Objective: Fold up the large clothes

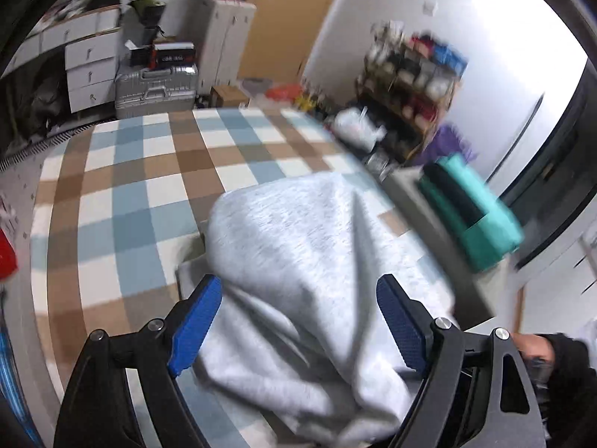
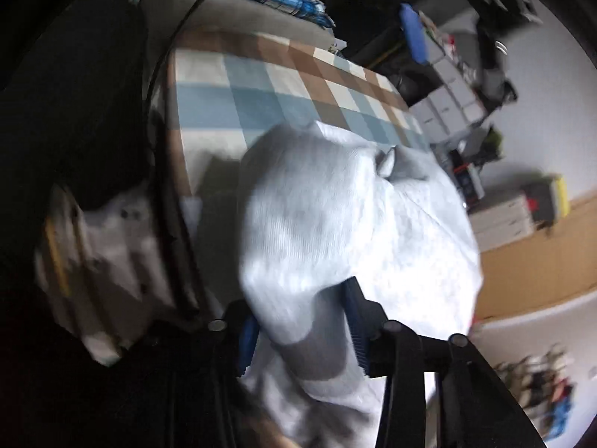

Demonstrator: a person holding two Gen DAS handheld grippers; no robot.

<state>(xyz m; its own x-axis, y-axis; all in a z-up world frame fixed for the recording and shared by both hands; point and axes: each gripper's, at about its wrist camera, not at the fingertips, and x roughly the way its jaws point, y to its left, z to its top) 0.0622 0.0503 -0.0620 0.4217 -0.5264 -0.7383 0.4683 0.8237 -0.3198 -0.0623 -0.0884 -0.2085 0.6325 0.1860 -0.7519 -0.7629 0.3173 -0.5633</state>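
A light grey sweatshirt (image 1: 298,231) lies bunched on a bed with a blue, brown and white checked sheet (image 1: 130,186). My left gripper (image 1: 298,283) stands open just over the near part of the garment, one blue pad on each side of the cloth bulk. In the right wrist view the same sweatshirt (image 2: 335,205) fills the middle over the checked sheet (image 2: 242,86). My right gripper (image 2: 294,295) is partly open, with a fold of the grey cloth lying loose between its blue pads (image 2: 356,328). The picture is blurred.
A silver suitcase (image 1: 156,89) and white drawers (image 1: 91,71) stand past the bed's far edge. A cluttered shelf (image 1: 410,78) is at the right. Folded teal and black cloth (image 1: 474,212) sits beside the bed. A hand in a dark sleeve (image 1: 541,347) shows at lower right.
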